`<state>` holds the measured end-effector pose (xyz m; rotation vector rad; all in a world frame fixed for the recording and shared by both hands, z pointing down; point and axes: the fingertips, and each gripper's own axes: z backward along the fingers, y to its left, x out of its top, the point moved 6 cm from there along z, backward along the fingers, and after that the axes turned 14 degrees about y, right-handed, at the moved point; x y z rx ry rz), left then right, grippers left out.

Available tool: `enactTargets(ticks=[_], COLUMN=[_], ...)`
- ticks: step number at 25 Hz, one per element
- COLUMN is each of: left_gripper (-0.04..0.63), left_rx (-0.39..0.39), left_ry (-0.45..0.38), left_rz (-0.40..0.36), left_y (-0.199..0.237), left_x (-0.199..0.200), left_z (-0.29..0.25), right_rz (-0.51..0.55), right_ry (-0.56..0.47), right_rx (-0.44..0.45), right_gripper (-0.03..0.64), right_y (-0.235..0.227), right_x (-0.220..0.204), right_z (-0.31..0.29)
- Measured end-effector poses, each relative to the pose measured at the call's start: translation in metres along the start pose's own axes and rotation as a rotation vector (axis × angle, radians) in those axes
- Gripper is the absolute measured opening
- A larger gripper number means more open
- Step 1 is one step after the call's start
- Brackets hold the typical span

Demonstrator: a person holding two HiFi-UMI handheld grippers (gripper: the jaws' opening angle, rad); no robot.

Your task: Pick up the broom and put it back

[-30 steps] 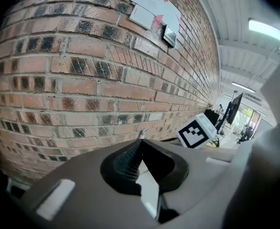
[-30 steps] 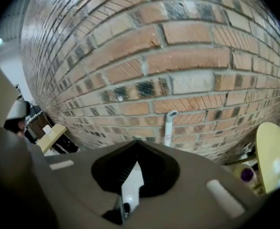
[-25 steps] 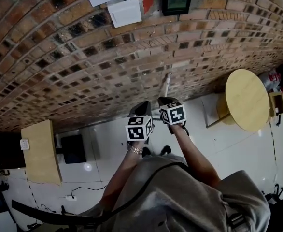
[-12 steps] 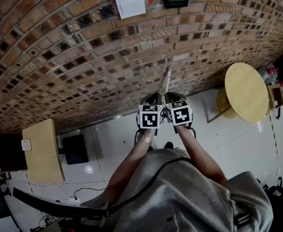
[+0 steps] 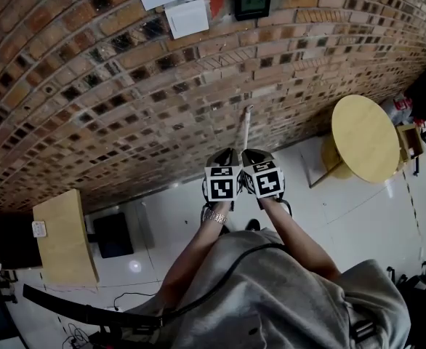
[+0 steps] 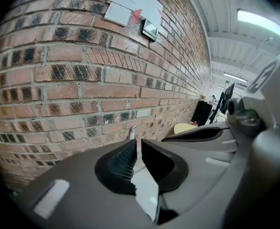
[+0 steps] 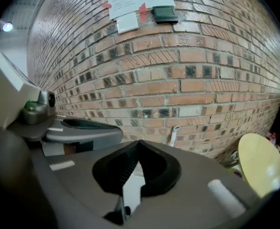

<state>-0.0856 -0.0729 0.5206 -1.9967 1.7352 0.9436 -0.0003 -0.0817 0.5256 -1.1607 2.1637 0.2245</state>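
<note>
- The main risk I see is the broom tipping. It appears to stand only by its lean on the brick wall, and the white floor looks glossy, so its foot could slide out.
- Both tools sit just in front of it, so a careless pull-back could clip the handle and knock it sideways.
- The right hand-held gripper is closed, its tips meeting on nothing.
- The left hand-held gripper has its jaws a narrow slit apart, also with nothing between them.
- The broom shows as a thin, pale, straight handle with a small capped top, slightly tilted against the bricks. Its head is hidden behind the tools, so I can't check its footing.
</note>
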Motion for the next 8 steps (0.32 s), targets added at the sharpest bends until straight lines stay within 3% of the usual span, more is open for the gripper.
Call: enactTargets(ticks=[8], left_gripper=[0.000], left_rx=[-0.015], left_ry=[-0.018], left_rz=[0.005], left_y=[-0.0030], left_x=[-0.0048], left_z=[0.0007], right_rz=[-0.009], right_ry=[-0.008], right_rx=[0.049], right_gripper=[-0.026], right_y=[0.0023], right_x=[-0.0046], right_z=[-0.0009])
